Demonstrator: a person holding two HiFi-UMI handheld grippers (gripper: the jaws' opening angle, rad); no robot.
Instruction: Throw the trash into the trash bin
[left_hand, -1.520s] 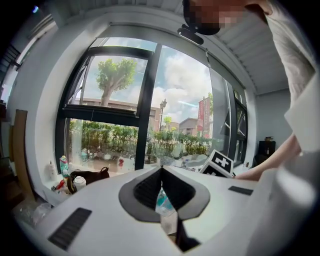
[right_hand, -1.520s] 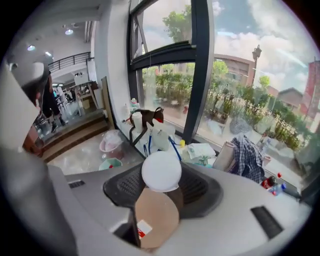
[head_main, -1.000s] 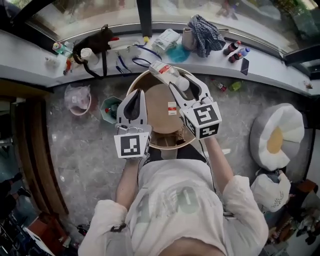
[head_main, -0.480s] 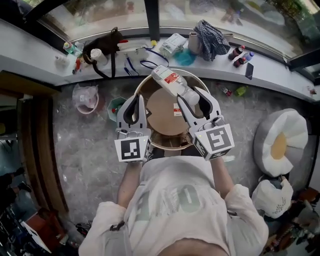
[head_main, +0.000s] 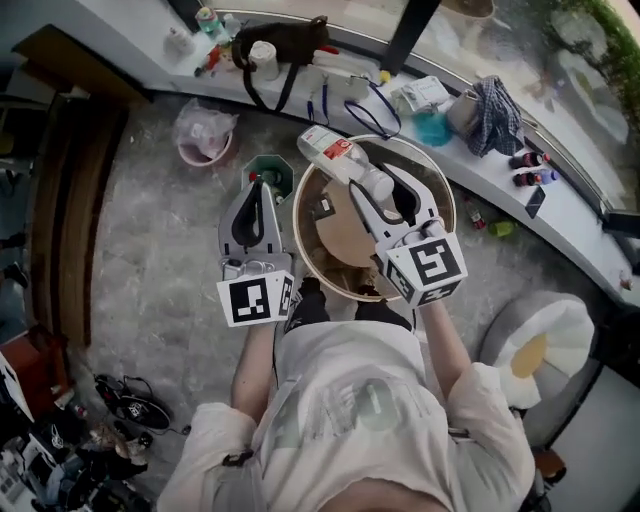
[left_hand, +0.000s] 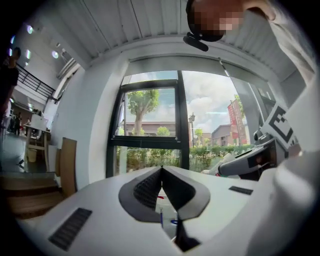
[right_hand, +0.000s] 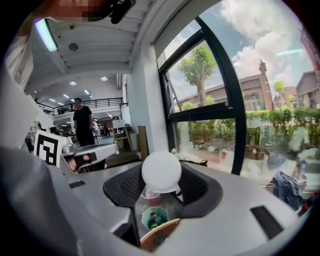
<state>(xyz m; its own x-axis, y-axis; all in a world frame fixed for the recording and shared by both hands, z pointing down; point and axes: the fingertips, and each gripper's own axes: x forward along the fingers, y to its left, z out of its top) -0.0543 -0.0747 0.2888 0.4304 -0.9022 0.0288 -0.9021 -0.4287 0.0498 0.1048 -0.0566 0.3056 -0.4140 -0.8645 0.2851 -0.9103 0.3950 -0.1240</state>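
Head view: bottle (head_main: 330, 158) clamped in right gripper (head_main: 378, 186), body projecting beyond.

ledge (head_main: 580, 225): black bag (head_main: 285, 40), checked cloth (head_main: 490, 112) | floor (head_main: 150, 250): white-yellow cushion (head_main: 525, 345), perhaps shoes (head_main: 130, 405)

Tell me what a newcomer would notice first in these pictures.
The right tool clamps a white plastic bottle with a red label over the round wooden table. On the floor, left of the table in the head view, sits a green octagonal trash bin.
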